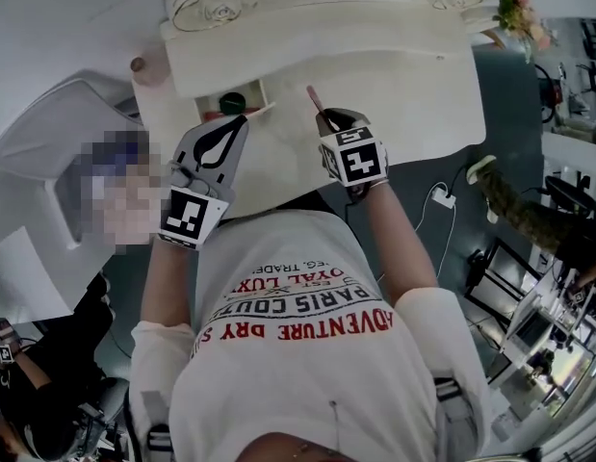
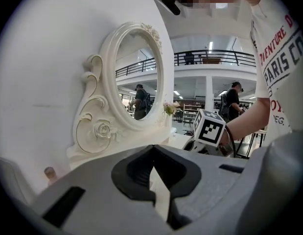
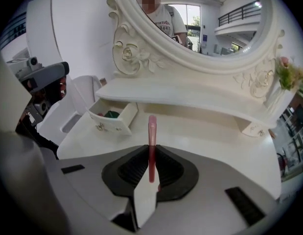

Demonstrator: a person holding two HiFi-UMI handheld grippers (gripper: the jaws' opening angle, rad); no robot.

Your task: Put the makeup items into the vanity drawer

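From my seat, the left gripper (image 1: pixel 242 118) sits at about 9 o'clock in the head view, its jaws pressed together with nothing between them (its own view (image 2: pixel 152 148) shows the same, with the oval mirror (image 2: pixel 136 77) beyond). Just past its tip, at 12 o'clock from it, the small vanity drawer (image 1: pixel 266 92) stands pulled open, with a green item (image 1: pixel 232 103) lying inside.

To the right of that, the right gripper (image 1: pixel 326 115) is clamped on a slim pink makeup stick (image 1: pixel 315 97). The stick juts out of the jaws toward 11 o'clock, over the white vanity top (image 1: pixel 413 94). In the right gripper view (image 3: pixel 151 153) I see the pads pinching the lower part of the stick (image 3: pixel 151 131), with its free end standing straight up at 12 o'clock. From there the open drawer (image 3: pixel 114 124) lies at 10 o'clock, near the stick but apart from it, with the green item (image 3: pixel 111 114) visible in it
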